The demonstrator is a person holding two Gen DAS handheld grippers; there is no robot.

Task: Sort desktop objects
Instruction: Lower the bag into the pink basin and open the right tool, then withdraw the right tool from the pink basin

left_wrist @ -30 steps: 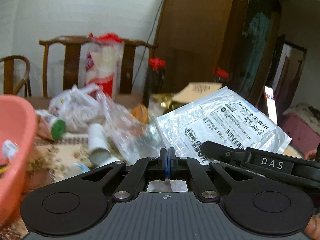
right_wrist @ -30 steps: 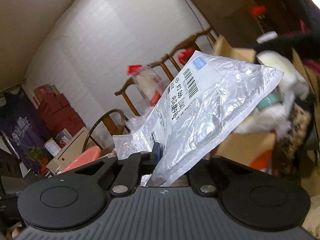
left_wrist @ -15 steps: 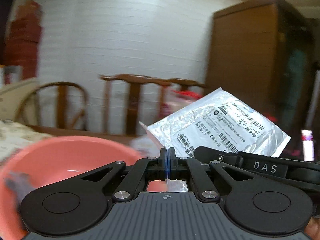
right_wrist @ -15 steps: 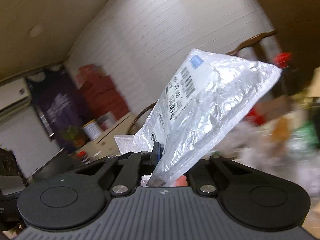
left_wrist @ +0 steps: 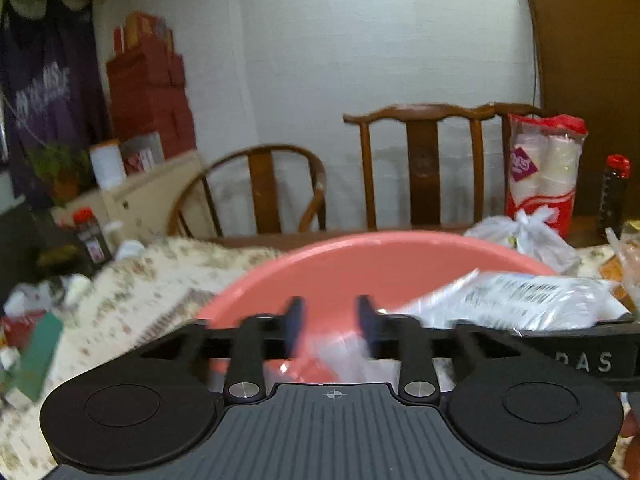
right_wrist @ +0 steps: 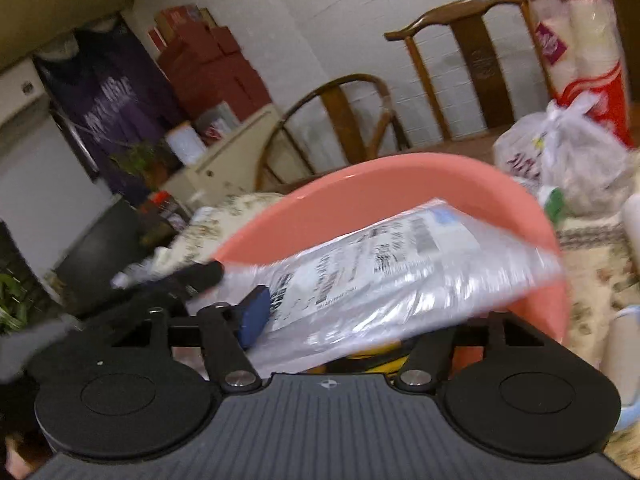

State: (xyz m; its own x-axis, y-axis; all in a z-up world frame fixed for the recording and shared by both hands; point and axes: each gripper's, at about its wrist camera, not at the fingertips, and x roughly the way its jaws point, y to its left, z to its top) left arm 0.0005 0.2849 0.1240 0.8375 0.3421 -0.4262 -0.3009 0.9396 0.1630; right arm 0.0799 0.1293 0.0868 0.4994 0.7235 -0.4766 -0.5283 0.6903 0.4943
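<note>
My left gripper (left_wrist: 330,322) and right gripper (right_wrist: 360,320) had just been opening, jaws apart, pads off the silver mailer bag (right_wrist: 400,276). Bag lay across the pink basin (right_wrist: 400,176), toward 3 o'clock in the left view.

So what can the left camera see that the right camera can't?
Only the left wrist view shows the dark bottle with a red cap at the far right and the green box low at the left edge.

Only the right wrist view shows the white fridge at the left and something yellow under the silver mailer bag.

Both show that bag over the pink basin, the wooden chairs, and the tissue pack. The left gripper and right gripper have just been opening, jaws apart.
</note>
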